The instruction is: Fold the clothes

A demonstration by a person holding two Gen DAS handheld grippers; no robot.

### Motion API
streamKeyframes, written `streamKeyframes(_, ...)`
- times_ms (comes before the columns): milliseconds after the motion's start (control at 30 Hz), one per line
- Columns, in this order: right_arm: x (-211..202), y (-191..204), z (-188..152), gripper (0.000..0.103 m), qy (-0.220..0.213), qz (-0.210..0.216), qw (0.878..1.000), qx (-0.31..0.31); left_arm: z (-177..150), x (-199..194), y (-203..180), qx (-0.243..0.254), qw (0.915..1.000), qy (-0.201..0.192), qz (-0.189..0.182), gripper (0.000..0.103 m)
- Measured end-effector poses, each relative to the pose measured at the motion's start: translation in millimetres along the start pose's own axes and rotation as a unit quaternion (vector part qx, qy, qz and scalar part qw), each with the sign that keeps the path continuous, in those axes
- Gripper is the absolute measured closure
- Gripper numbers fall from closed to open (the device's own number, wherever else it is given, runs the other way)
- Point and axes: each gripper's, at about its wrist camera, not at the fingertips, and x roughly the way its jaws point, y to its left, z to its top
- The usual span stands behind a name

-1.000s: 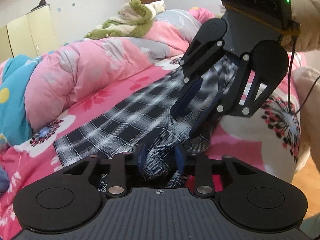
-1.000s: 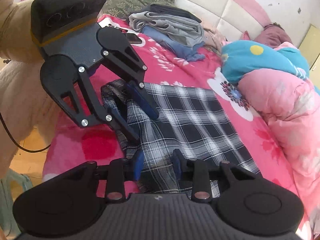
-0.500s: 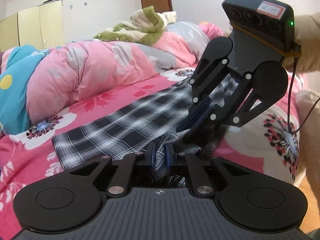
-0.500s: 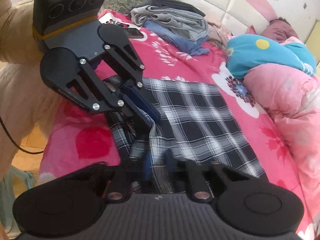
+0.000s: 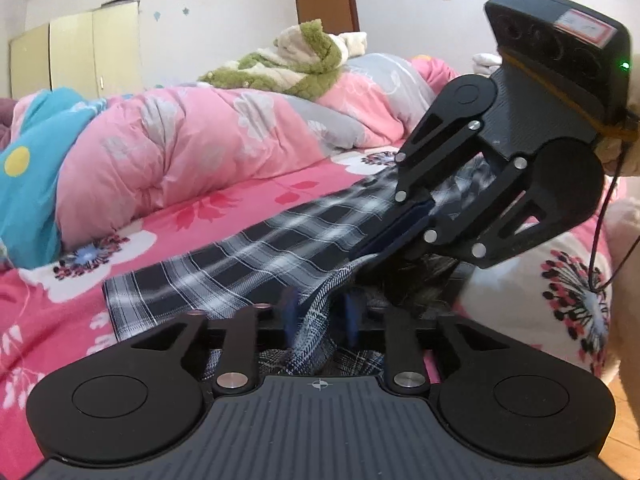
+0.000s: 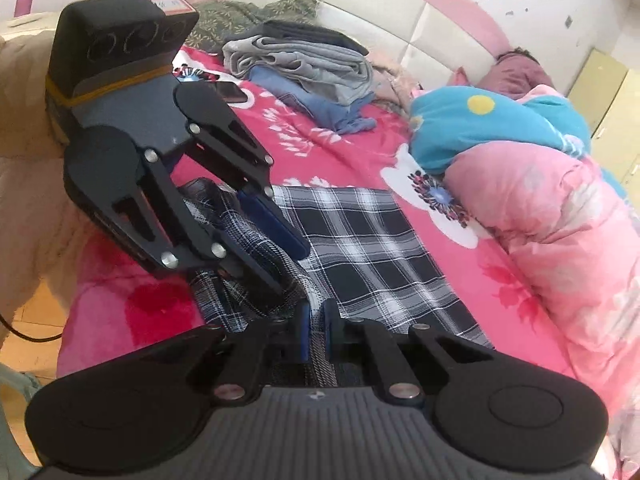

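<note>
A black-and-white plaid garment point(image 5: 240, 264) point(image 6: 372, 248) lies spread on the pink flowered bedsheet point(image 5: 224, 208), with its near end bunched up. My right gripper point(image 6: 316, 320) is shut on a fold of that bunched end. In the left wrist view the right gripper point(image 5: 360, 256) shows with its blue pads pressed together on the cloth. My left gripper point(image 5: 320, 314) is open, its pads apart, and a strip of plaid cloth hangs between them. The left gripper point(image 6: 288, 272) sits just left of my right one, close over the same bunch.
A rolled pink quilt point(image 5: 180, 152) point(image 6: 560, 220) and a teal cover point(image 6: 480, 132) lie along the far side of the bed. Stacked grey and blue clothes point(image 6: 304, 64) and a phone point(image 6: 230, 92) sit near the headboard. A cream sleeve point(image 6: 24, 120) holds the left gripper. The wooden floor point(image 5: 624, 400) lies beyond the bed edge.
Both grippers closed on the bunched cloth from open a second ago. The right one stays shut on it. The left one's fingers have since spread apart again.
</note>
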Motion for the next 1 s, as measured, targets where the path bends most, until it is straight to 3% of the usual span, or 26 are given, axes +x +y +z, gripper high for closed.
streamKeyframes(367,6,32,-9,0.094,0.014,-0.084,0.993,-0.078,-3,-10,-8,0.030,0.9991,-0.026,0.012,0.099)
streamKeyframes(600,11,55,-16,0.094,0.023,-0.148,0.980,-0.131,-6,-12,-7,0.030,0.9990,-0.029,0.017,0.099)
streamKeyframes(700,13,65,-19,0.087,0.026,-0.175,0.972,-0.154,-5,-13,-7,0.028,0.9989,-0.032,0.019,0.099)
streamKeyframes(733,13,64,-18,0.081,0.025,-0.170,0.975,-0.143,-6,-13,-7,0.027,0.9989,-0.033,0.019,0.099)
streamKeyframes(833,13,54,-15,0.077,0.022,-0.138,0.985,-0.106,-6,-14,-7,0.028,0.9988,-0.037,0.019,0.099)
streamKeyframes(900,15,49,-15,0.081,0.022,-0.123,0.988,-0.085,-7,-15,-8,0.032,0.9986,-0.038,0.015,0.099)
streamKeyframes(933,15,48,-15,0.089,0.022,-0.129,0.988,-0.083,-8,-16,-9,0.035,0.9986,-0.038,0.014,0.099)
streamKeyframes(1000,16,50,-14,0.092,0.019,-0.168,0.981,-0.095,-10,-18,-10,0.039,0.9986,-0.035,0.007,0.099)
